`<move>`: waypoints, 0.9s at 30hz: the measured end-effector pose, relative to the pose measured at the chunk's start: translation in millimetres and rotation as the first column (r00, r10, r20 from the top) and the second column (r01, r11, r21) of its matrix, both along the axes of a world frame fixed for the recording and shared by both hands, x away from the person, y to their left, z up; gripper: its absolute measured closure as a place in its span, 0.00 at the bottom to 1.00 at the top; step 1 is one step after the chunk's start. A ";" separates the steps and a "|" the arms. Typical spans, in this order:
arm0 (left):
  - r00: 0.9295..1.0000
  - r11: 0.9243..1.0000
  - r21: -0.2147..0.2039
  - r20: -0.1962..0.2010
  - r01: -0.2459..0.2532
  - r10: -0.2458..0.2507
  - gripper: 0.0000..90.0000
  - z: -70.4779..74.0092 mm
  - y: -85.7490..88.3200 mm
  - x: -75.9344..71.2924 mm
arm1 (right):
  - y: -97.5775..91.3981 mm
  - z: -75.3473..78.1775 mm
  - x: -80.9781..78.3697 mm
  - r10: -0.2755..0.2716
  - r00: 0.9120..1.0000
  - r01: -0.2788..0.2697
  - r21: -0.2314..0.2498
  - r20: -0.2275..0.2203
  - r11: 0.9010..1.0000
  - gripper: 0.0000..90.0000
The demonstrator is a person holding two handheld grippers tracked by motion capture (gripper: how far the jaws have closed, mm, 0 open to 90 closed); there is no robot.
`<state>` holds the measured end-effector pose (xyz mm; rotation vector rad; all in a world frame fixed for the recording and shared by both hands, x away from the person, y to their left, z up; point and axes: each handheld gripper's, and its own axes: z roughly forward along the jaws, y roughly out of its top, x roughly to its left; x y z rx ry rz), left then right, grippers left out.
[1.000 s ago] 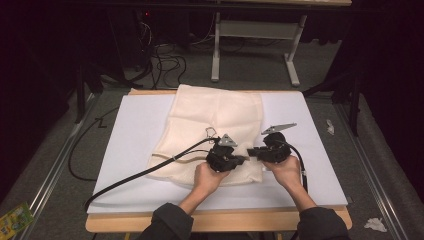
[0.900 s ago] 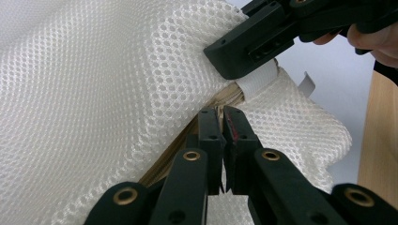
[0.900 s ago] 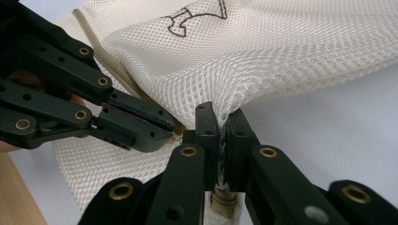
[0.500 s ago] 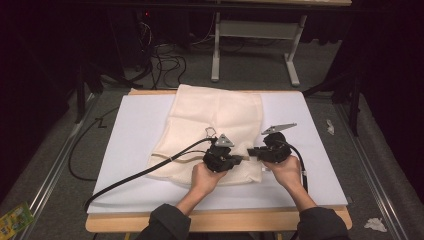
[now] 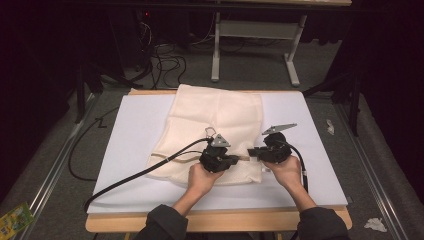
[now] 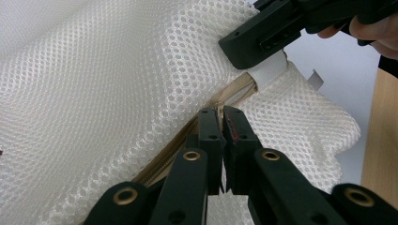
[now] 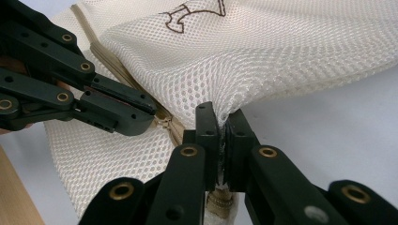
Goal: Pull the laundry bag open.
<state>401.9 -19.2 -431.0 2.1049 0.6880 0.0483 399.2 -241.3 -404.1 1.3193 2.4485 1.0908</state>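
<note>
- Where the zip (image 6: 164,161) runs along the near edge of the mesh bag (image 5: 220,125), the left tongs (image 6: 222,112) are closed on it, apparently at its slider.
- Just beside, the right tongs (image 7: 220,123) pinch the bag's end fabric; the zip's long axis runs between them.
- Bag lies flat on the white counter (image 5: 130,150); nothing stands in the way.

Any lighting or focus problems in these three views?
High view: dark surroundings, soft detail, only the white table lit. Left gripper view: mesh bag sharp, evenly lit. Right gripper view: mesh crisp, the near jaws slightly soft, no glare.
</note>
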 end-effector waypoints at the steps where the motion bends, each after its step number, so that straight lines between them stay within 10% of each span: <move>1: 1.000 1.000 -0.002 0.001 0.001 -0.001 0.97 0.0 0.2 0.0 | 0.1 0.0 0.1 0.000 1.000 0.000 0.000 0.000 1.000 0.98; 27: 1.000 1.000 0.003 0.022 -0.008 0.008 0.97 2.7 6.7 -3.1 | 0.3 -1.6 -0.1 0.001 1.000 -0.001 0.008 -0.006 1.000 0.98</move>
